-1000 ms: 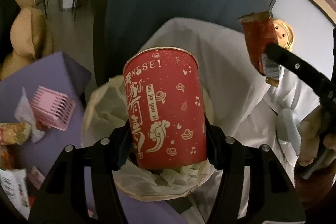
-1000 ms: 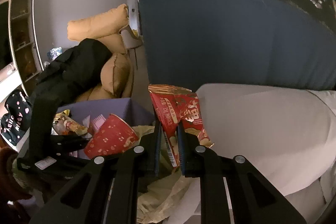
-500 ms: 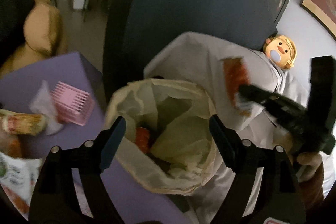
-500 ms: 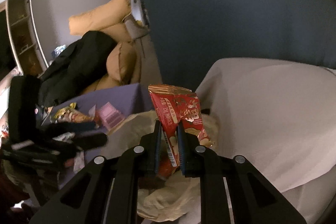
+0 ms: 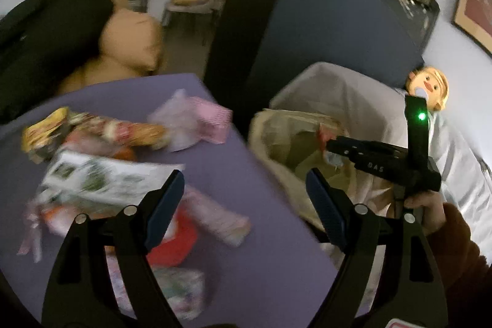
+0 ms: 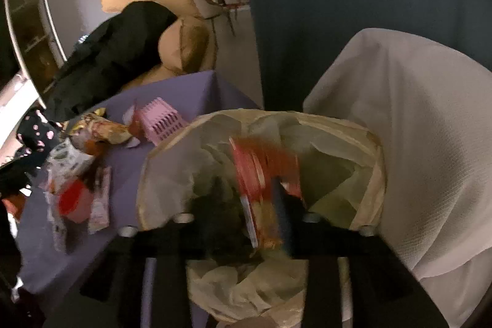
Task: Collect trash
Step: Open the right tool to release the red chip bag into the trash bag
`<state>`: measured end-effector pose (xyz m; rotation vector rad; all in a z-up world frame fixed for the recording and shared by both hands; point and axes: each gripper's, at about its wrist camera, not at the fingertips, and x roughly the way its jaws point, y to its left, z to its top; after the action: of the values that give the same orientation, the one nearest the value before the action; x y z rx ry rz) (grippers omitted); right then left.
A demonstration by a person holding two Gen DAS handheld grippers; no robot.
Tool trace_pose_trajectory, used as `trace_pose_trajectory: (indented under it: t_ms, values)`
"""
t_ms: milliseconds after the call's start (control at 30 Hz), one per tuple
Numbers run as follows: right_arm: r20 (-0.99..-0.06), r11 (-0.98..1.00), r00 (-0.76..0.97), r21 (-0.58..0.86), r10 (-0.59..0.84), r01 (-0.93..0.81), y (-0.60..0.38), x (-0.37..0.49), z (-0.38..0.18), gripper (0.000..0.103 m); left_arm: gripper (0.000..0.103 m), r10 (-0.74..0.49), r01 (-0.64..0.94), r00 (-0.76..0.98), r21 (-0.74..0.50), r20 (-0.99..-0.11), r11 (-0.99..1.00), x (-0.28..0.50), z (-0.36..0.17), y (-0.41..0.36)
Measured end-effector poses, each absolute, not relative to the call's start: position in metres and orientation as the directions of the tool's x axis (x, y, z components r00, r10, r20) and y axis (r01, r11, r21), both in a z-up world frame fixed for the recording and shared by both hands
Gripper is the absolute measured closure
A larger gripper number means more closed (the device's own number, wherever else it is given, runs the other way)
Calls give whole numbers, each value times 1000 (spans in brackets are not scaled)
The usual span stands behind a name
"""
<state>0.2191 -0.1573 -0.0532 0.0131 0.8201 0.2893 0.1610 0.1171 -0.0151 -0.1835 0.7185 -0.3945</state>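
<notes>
Red packet (image 6: pixel 264 174), likely light, crinkly and slippery, best pinched flat across an edge, seen blurred over the open bag (image 6: pixel 363 140) between right claw (image 6: pixel 246 220) jaws just spreading; left claw (image 5: pixel 243 202) wide, empty, above littered bench (image 5: pixel 276 251).

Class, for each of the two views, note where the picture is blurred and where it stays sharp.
Left wrist view: the litter on the purple table is smeared, the left tongs crisp. Right wrist view: the red snack packet over the bin bag and the right tongs are blurred.
</notes>
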Motion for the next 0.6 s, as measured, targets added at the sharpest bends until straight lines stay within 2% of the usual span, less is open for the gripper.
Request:
trace_pose_trajectory:
  t_ms: [33, 100, 267, 467, 600]
  values:
    - [-725, 964, 643, 111, 246, -243, -155, 220, -54, 53, 26, -407, 275, 692, -303, -597, 912, 156, -16, 129]
    - [-734, 967, 639, 96, 228, -235, -153, 220, -54, 49, 26, -387, 248, 712, -306, -586, 919, 148, -16, 154]
    - [-746, 970, 634, 66, 204, -234, -146, 214, -48, 49, 26, -320, 173, 751, -296, -577, 939, 135, -22, 214]
    - [-737, 953, 628, 70, 249, -296, -123, 197, -34, 49, 26, -277, 121, 789, -303, -549, 945, 130, -26, 284]
    - [-726, 941, 646, 5, 237, -339, -91, 190, -24, 49, 26, -264, 122, 796, -283, -544, 951, 147, -37, 328]
